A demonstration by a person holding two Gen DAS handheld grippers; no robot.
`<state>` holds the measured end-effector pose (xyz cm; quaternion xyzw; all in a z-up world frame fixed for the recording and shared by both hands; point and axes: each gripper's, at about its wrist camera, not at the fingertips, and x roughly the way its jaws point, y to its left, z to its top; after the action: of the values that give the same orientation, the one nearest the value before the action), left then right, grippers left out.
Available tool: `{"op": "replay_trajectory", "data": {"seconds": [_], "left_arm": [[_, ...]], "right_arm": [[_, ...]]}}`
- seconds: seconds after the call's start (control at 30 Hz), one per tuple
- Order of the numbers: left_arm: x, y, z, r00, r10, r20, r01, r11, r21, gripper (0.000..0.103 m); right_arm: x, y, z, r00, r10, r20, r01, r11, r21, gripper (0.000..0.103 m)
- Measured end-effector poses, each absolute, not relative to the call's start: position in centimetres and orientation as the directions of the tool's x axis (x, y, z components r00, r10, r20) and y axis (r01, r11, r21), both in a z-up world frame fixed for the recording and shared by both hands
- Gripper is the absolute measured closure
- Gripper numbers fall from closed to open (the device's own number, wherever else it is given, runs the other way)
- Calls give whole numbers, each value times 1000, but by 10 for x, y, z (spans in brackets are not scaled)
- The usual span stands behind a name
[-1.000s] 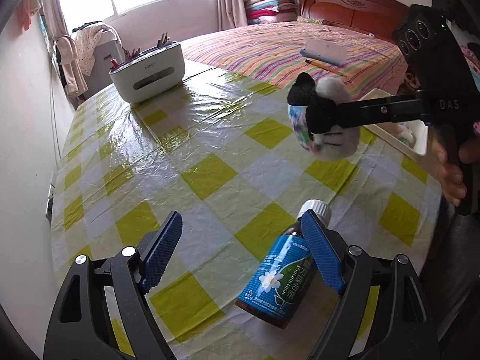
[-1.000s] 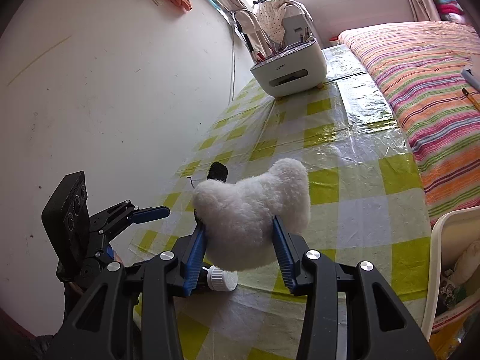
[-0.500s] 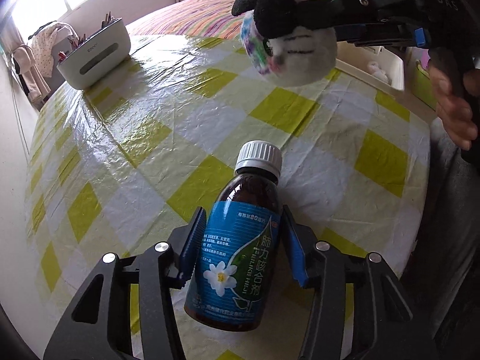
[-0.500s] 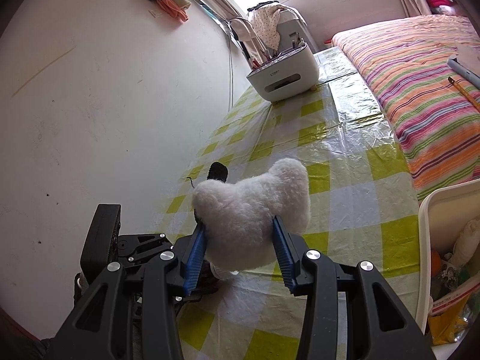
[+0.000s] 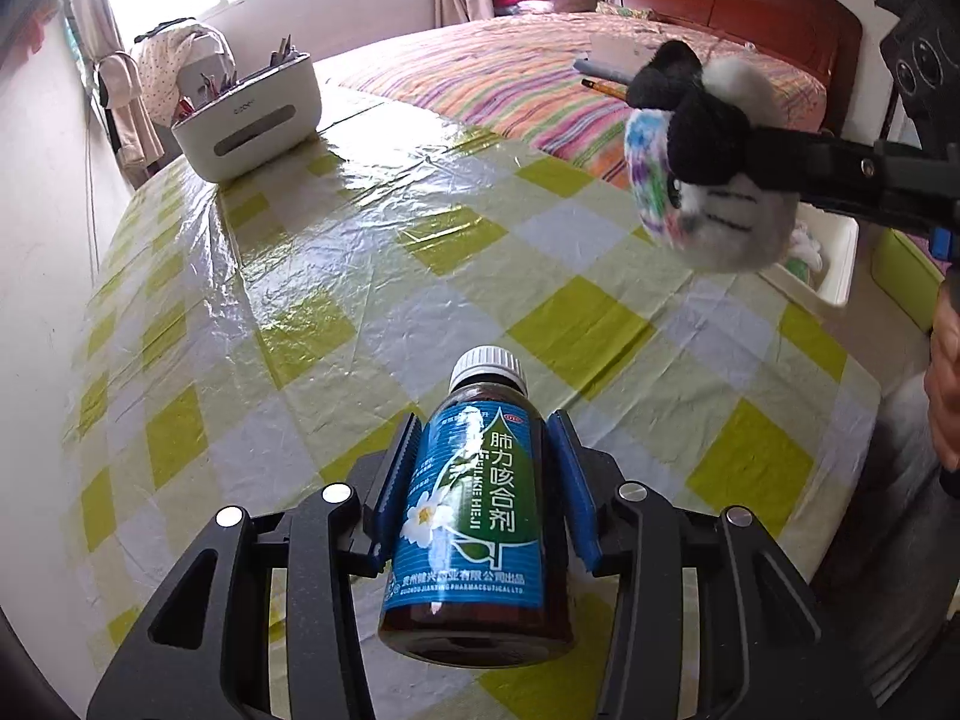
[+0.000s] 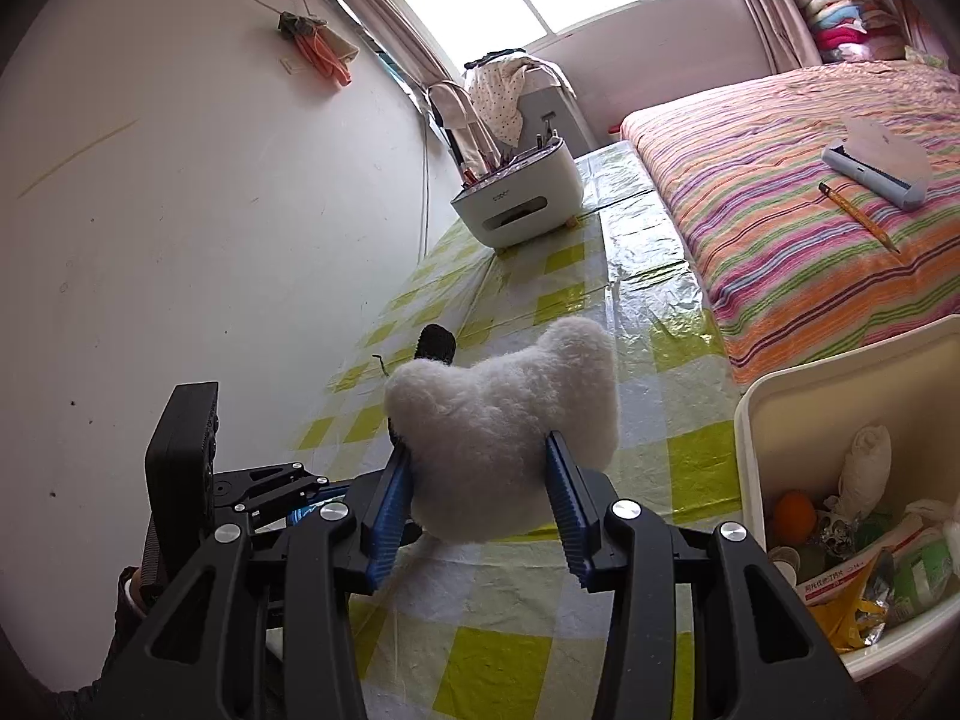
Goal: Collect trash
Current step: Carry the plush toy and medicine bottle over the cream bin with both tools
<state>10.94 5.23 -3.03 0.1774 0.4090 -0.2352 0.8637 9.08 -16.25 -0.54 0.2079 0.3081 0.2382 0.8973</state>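
Note:
My left gripper (image 5: 480, 474) is shut on a brown medicine bottle (image 5: 474, 516) with a blue label and white cap, held above the checked table (image 5: 336, 276). My right gripper (image 6: 480, 492) is shut on a white plush toy (image 6: 510, 414) with black ears. The toy also shows in the left wrist view (image 5: 708, 168), held in the air at the right, over the table's edge. A white trash bin (image 6: 798, 402) with wrappers and tissue inside stands just right of the table, below and right of the toy.
A white organizer box (image 5: 252, 120) with pens stands at the table's far end. A bed (image 6: 810, 180) with a striped cover lies along the table's right side, with a pencil and a small device on it. A wall (image 6: 180, 240) bounds the left.
My left gripper closed on the bottle and lifted it off the table. My right gripper carried the toy rightward, nearer the bin.

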Motion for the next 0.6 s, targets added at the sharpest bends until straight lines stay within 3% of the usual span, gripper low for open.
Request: {"op": "replay_trajectory", "data": {"seconds": [0.27,0.6], "left_arm": [[108,23,-3,638,-294,-712,512,853,106,61],[101,-14,13,641,-360,-678,531,846,53,61]], "right_arm": [[78,-186,-2,764,491,-420,-252,825,506,61],[71,-206,-1,810,424,-404,-193,845,499,61]]}}
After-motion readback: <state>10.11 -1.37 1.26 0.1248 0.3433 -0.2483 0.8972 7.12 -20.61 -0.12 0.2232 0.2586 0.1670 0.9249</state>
